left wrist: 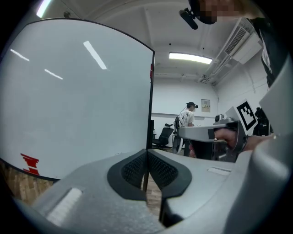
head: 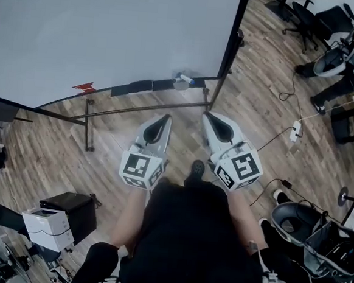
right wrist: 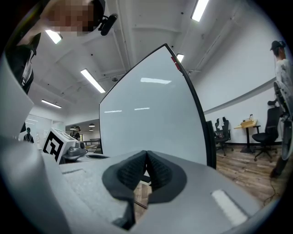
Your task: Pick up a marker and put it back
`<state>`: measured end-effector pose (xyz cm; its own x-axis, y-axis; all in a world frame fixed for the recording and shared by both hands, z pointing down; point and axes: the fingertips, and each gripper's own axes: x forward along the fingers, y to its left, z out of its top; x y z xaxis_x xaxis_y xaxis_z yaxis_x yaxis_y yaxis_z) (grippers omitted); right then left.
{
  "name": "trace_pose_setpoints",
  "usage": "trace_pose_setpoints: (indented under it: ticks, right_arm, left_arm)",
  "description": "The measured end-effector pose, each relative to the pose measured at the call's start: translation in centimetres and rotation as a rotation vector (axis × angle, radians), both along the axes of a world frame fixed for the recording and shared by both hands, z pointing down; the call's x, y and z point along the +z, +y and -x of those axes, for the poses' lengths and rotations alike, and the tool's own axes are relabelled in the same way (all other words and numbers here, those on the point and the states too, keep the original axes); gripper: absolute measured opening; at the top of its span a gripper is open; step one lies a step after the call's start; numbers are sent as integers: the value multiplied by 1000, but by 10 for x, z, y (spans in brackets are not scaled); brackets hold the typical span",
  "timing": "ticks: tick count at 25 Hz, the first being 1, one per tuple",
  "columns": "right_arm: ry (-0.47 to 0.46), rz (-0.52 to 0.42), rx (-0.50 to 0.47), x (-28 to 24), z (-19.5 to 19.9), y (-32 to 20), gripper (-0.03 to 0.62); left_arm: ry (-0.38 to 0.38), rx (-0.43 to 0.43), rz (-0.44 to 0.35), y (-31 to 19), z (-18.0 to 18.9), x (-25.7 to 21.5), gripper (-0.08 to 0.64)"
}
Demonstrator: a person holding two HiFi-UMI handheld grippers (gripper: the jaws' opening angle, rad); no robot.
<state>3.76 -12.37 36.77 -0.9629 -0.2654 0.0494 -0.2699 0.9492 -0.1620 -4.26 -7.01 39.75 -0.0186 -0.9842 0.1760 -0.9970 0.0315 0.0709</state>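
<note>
We hold the left claw (head: 164, 121) and the right claw (head: 209, 117) closed and empty. The marker (head: 185, 79) lies ahead of both on the whiteboard (head: 112, 35) ledge (head: 142, 85), its long axis along the ledge. Neither claw is clearly nearer.

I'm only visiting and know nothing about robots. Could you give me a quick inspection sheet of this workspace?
Surface: wooden floor; whiteboard on a stand.
Job's things: small pale object, possibly a marker, on the board's ledge.
Clutter: white box at lower left.
Grippers: left gripper and right gripper both shut, holding nothing.
Cables: power strip with leads across the floor.
Surroundings: office chairs; a person beyond.
</note>
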Motion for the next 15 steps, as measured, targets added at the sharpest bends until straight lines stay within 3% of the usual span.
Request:
trace_pose_setpoints:
  ticks: [8,15]
  right_arm:
    - [21,31,-72,15,27,-14,2]
    - [26,22,-2,8,48,-31,2]
  left_arm:
    - [-4,-97,25,-10,30,10,14]
    - [3,-15,39,-39,55,19,15]
